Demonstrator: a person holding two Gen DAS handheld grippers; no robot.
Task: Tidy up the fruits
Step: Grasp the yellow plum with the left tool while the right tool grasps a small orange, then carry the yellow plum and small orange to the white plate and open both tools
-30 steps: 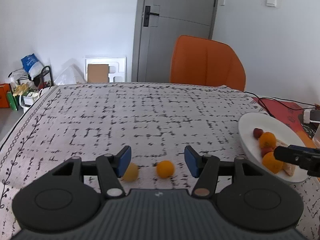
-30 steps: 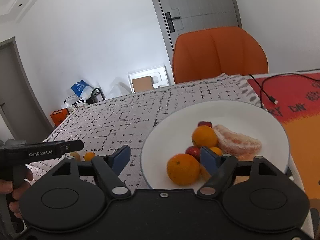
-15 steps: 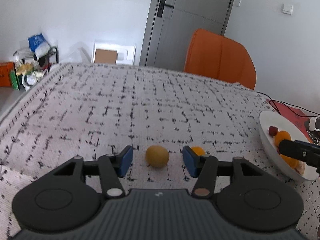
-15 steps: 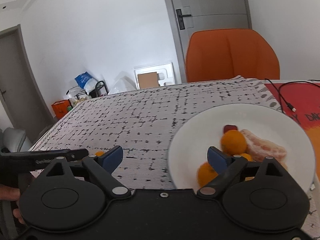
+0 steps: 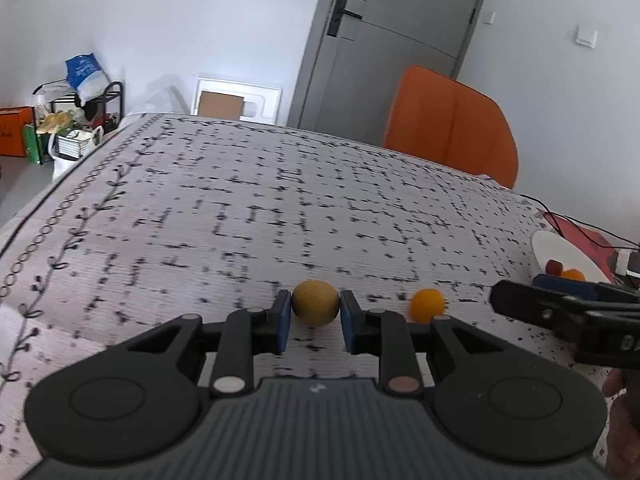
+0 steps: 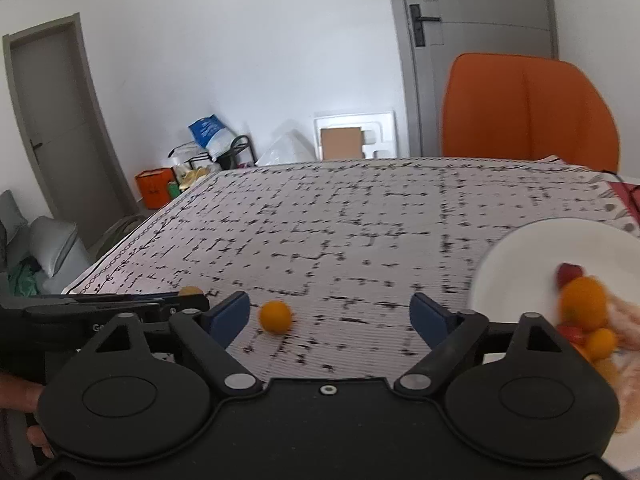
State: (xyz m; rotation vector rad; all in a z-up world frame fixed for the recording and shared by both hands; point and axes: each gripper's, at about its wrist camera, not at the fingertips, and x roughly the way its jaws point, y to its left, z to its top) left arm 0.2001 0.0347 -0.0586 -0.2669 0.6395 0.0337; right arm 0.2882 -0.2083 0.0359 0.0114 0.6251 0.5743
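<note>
My left gripper [image 5: 312,312] is shut on a dull yellow round fruit [image 5: 315,302] that rests on the patterned tablecloth. A small orange fruit [image 5: 428,305] lies just to its right, loose on the cloth; in the right wrist view the same orange fruit [image 6: 275,317] lies between my open right gripper's [image 6: 330,316] fingers, nearer the left one. A white plate [image 6: 516,264] at the right holds oranges, red fruits and a peeled citrus. My left gripper [image 6: 120,304] shows at the left, the yellow fruit [image 6: 190,291] peeking above it.
The patterned tablecloth [image 5: 280,208] covers the table. An orange chair [image 5: 452,124] stands behind the far edge. Black cables and a red mat [image 5: 576,232] lie beyond the plate [image 5: 560,252]. The table's left edge [image 5: 48,200] drops to a floor with clutter.
My left gripper has closed from open onto the yellow fruit. My right gripper has swung left, away from the plate, and the orange fruit now lies between its fingers.
</note>
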